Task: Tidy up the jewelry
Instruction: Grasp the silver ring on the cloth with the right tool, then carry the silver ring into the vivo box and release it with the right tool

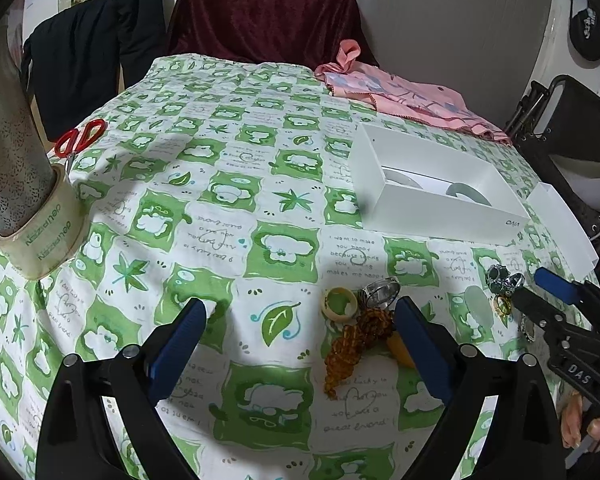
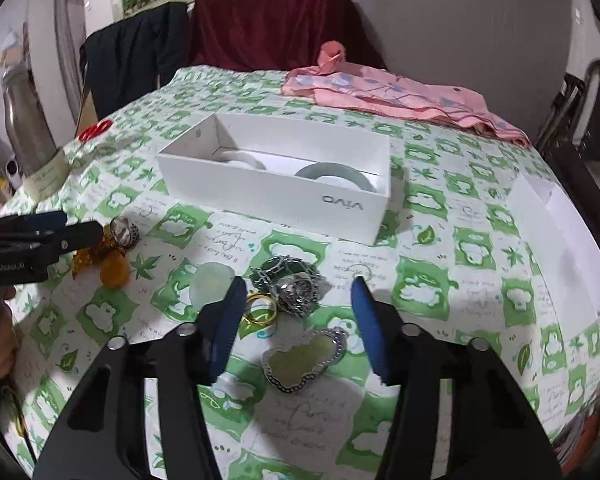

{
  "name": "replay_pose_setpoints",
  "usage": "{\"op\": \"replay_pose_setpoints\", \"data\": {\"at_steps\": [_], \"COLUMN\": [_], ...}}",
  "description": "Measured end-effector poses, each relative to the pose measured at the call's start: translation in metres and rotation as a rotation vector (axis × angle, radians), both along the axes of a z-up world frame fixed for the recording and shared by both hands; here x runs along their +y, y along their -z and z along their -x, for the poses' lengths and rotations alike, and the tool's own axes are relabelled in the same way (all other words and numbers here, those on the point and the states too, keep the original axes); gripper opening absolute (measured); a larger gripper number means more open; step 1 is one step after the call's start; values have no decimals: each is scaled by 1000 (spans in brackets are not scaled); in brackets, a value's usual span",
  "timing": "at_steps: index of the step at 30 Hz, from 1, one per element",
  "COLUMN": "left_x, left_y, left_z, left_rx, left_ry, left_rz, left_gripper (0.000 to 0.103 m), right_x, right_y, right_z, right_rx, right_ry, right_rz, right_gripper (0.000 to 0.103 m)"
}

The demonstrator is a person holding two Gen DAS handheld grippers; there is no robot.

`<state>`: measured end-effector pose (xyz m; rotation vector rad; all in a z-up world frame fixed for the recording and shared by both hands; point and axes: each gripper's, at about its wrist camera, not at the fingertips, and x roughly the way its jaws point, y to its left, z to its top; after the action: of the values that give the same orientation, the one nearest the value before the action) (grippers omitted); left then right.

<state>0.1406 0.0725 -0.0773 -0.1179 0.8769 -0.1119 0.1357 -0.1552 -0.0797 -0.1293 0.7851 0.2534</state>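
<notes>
A green-and-white checked cloth (image 1: 220, 208) with leaves and bears covers the surface. The box (image 2: 276, 184) is white, the scissors (image 1: 78, 138) red-handled, the folded fabric (image 2: 400, 96) pink with blue flowers, the beaded strand (image 1: 356, 344) amber, the ring (image 2: 262, 312) gold.

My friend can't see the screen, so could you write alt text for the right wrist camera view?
The right tool hangs open over jewelry on a green-and-white tablecloth: a gold ring, a silver chain pile and a gourd-shaped pendant. Behind them is an open white box holding two bangles; the left tool enters at the left.
</notes>
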Motion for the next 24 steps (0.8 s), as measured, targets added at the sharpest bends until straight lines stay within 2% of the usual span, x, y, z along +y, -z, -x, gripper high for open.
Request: {"op": "replay_pose_setpoints", "data": {"at_steps": [3,4,5,7,14,20,24], "left_x": [0,0,1,1,5,10,11], "left_y": [0,1,1,2,3,3,3], "left_z": [0,0,0,-1,-2,-4,-4], "left_rx": [3,5,6,9,15,23,25], "left_ry": [-1,-1,0,0,-3,-15,-17], "left_rz": [5,8,10,14,28,55,57], "left_gripper": [94,94,94,94,94,94,94], "right_x": [4,4,5,4,-17,-56,-65], "right_y": [2,2,4,5,-5,-16,-20], "right_z": [-4,-5,-7,-10,4,5,4], "right_rx": [6,10,21,37,-23,-24,-28], "right_ry": [-11,-16,-22,-26,17,58,76], "right_rz": [24,26,24,15,-53,-262,-306], "right_gripper": [45,41,31,23,23,23,23]}}
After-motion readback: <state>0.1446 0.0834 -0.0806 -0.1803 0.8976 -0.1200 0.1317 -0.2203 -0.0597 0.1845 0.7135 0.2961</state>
